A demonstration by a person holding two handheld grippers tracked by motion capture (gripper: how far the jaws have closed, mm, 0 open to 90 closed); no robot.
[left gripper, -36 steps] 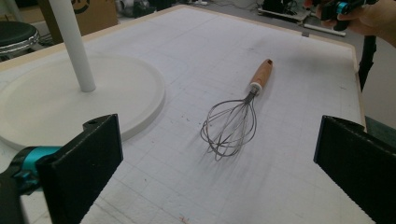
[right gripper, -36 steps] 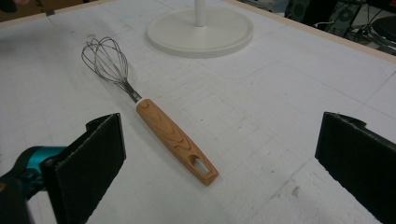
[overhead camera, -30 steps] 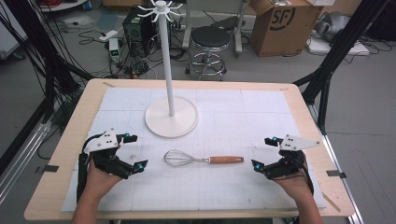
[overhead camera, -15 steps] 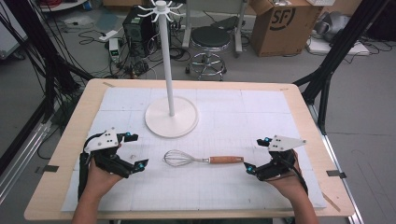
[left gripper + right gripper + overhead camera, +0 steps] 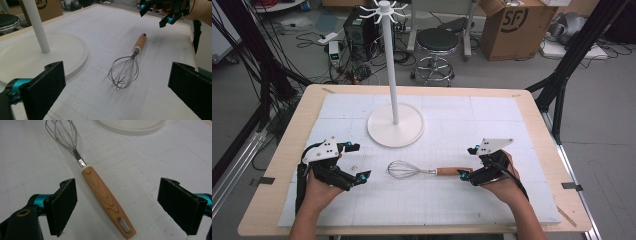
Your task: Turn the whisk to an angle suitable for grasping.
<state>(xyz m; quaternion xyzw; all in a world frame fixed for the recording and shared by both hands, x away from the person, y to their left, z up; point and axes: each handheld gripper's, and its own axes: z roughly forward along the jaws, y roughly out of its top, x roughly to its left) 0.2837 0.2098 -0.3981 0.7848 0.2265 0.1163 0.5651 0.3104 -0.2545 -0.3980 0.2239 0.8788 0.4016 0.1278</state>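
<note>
Both right fingers (image 5: 63, 206) astride whisk handle (image 5: 106, 200), untouching.

I see a whisk (image 5: 100, 192) with a smooth grained-wood handle and shiny metal wires lying on matt white gridded paper (image 5: 155, 165).

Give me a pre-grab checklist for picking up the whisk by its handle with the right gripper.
1. Whisk lying flat on the table, nothing on it: ok.
2. Wooden handle between the right gripper's jaws: ok.
3. Jaws, which have just been closing, touching the handle: not ok, gaps on both sides.
4. Left gripper open and apart from the whisk: ok.
5. White stand out of the way: ok.
</note>
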